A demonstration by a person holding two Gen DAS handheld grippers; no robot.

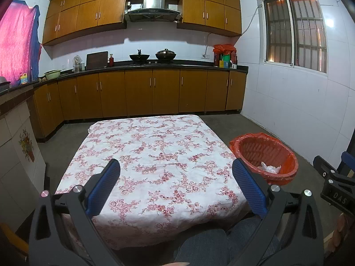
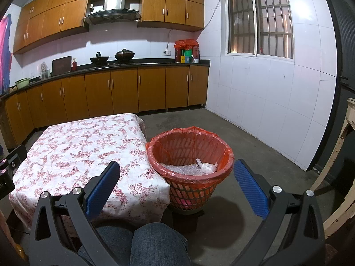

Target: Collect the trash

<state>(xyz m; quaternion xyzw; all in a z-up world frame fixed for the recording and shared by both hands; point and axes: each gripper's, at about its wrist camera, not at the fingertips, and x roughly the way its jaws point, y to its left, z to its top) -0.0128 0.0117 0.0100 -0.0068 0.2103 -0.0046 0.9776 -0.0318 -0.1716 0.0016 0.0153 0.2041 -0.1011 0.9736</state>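
Trash, a crumpled white plastic bag (image 2: 206, 166) on bubble wrap (image 2: 182, 169), lies inside the red-lined laundry-style basket bin (image 2: 190, 153) on the concrete floor, touching the table's right edge. Table with floral tablecloth (image 1: 155, 155) fills the middle, kitchen cabinets (image 1: 137, 93) behind it. Left gripper (image 1: 176, 173) hangs over the near table edge, blue pads wide apart, nothing between them. Right gripper (image 2: 176, 173) hangs near the bin, equally wide open, holding nothing. Jeans-clad knees (image 2: 155, 241) below.

Left wrist view faces the table (image 1: 155, 155) from its near edge. Right wrist view faces the bin (image 2: 190, 155) beside it. Both share table, bin, kitchen counter (image 1: 155, 66).
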